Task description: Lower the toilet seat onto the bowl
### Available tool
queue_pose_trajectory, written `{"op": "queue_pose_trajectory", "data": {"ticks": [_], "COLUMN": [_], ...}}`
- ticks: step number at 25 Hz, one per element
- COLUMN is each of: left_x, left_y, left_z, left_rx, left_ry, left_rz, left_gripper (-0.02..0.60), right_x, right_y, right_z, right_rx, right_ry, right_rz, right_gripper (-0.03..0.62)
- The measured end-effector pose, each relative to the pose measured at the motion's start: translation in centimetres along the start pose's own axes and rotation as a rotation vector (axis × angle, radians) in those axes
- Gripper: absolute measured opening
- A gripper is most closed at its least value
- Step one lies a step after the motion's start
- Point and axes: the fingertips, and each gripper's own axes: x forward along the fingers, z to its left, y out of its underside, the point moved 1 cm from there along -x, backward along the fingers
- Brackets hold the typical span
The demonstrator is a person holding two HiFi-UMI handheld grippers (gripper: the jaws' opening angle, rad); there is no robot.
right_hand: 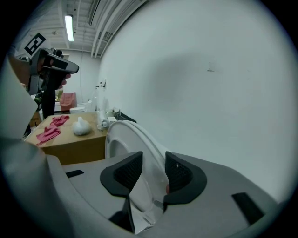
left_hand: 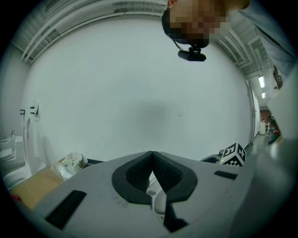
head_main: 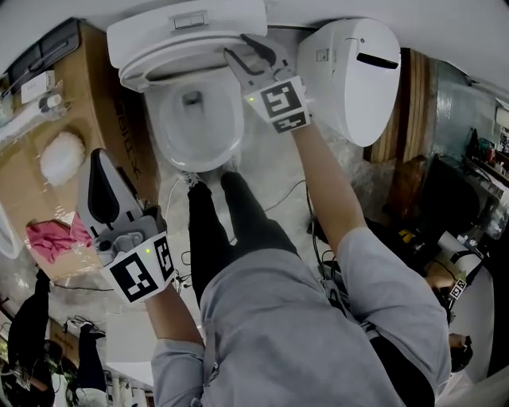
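The white toilet seat (head_main: 159,60) stands tilted up over the open bowl (head_main: 195,119), in front of the tank (head_main: 187,20). My right gripper (head_main: 241,50) is at the seat's right edge. In the right gripper view the seat's rim (right_hand: 135,144) runs through the gap of that gripper (right_hand: 153,169); the jaws stand wide, and the pads look apart from the rim. My left gripper (head_main: 97,167) hangs low at the left, away from the toilet. Its pads (left_hand: 139,172) meet at the tip with nothing between them.
A second white toilet (head_main: 358,71) stands right of the bowl. A cardboard box (head_main: 79,103) at the left carries a pink cloth (head_main: 52,238) and a white puff (head_main: 62,155). The person's legs (head_main: 215,222) stand before the bowl, with cables on the floor.
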Motion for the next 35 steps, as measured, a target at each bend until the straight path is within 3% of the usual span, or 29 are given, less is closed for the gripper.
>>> {"op": "queue_pose_trajectory", "data": {"ticks": [21, 35], "left_x": [-4.0, -6.7], "left_y": [2.2, 4.0], "left_z": [-2.6, -4.5], "left_rx": [-0.01, -0.006], "left_ry": [0.023, 0.04], "left_rz": [0.009, 0.02], "left_gripper": [0.0, 0.0], "right_x": [-4.9, -8.7], "right_y": [1.7, 4.0], "right_z": [3.6, 7.7], "right_rx": [0.021, 0.002], "right_ry": [-0.001, -0.059], "right_rz": [-0.042, -0.028], "right_gripper": [0.104, 0.103]}}
